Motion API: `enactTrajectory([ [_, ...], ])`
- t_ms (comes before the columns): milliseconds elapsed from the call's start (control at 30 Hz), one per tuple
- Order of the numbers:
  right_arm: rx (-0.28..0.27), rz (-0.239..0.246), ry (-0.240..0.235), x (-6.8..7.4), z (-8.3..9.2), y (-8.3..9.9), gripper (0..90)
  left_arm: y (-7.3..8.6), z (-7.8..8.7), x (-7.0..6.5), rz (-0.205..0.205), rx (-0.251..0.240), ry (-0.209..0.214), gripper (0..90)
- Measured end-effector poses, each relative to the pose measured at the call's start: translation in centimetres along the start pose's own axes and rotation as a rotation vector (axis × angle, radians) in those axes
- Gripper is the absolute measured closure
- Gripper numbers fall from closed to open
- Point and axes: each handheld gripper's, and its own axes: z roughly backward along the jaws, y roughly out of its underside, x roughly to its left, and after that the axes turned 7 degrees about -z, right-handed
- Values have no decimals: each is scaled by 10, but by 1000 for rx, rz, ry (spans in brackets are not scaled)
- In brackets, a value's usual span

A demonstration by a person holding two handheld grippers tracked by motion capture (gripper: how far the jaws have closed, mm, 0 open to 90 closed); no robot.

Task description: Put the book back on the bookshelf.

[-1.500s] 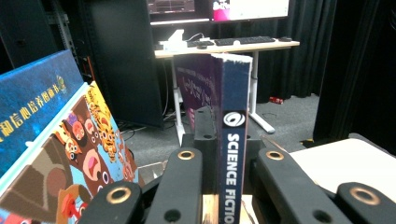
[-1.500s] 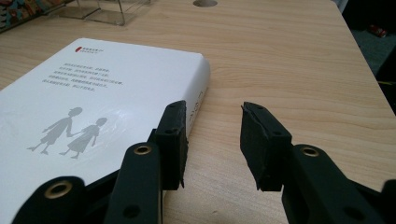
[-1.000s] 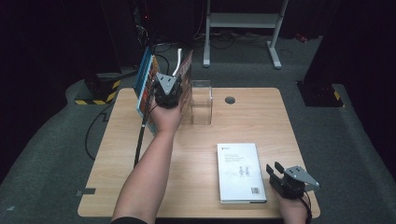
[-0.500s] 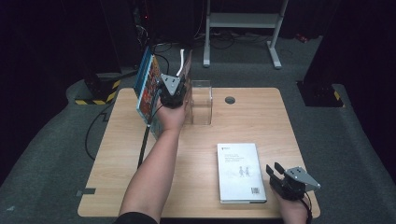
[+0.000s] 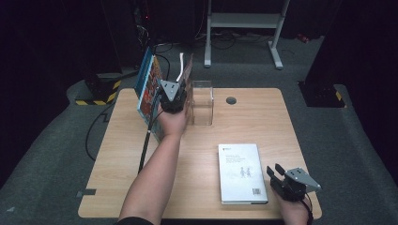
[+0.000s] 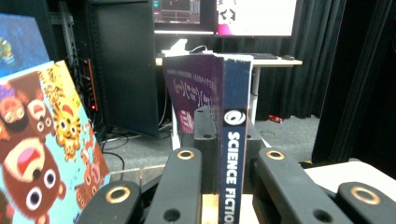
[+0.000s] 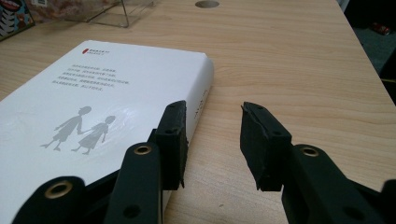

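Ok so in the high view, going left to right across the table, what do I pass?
Colourful picture book standing at the left edge → left claw shut on the science fiction book → clear acrylic stand → white book lying flat → right claw, open, beside it.

Dark room w/ black curtains (image 6: pixel 355 70) hanging at the back. Grey carpet (image 5: pixel 51 154) covering the floor; light wood table (image 5: pixel 253 117) standing in the middle, w/ a round cable hole (image 5: pixel 231 100). White desk frame (image 5: pixel 244 21) standing behind. Two monitors (image 6: pixel 224 11) glowing on a far desk. Yellow-black hazard tape (image 5: pixel 96 101) lying left.
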Motion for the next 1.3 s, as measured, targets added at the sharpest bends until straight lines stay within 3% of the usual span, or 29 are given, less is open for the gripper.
enactTrajectory([
  [300, 1, 15, -6, 5, 0, 0, 612, 2, 20, -4, -41, 61, 50, 789],
  [367, 2, 15, -7, 6, 0, 0, 612, 1, 20, -4, -47, 69, 58, 783],
  [400, 5, 16, -7, 6, 0, 1, 612, -1, 17, -3, -40, 104, 79, 756],
  [500, 4, 15, -9, 7, -1, 1, 611, -2, 15, -1, -44, 137, 89, 724],
  [533, 8, 15, -10, 7, -1, 1, 604, -4, 11, -1, -67, 172, 96, 719],
  [733, 5, 16, -16, 7, -1, 1, 604, -9, 4, 0, -73, 215, 114, 710],
  [867, 4, 18, -16, 7, 0, 1, 605, -12, 2, -3, -78, 235, 81, 829],
  [1067, 1, 20, -19, 7, 0, 0, 605, -12, 1, -6, -100, 228, 50, 838],
  [1300, 0, 21, -15, 7, 0, 0, 607, -13, -2, -3, -74, 198, 27, 841],
])
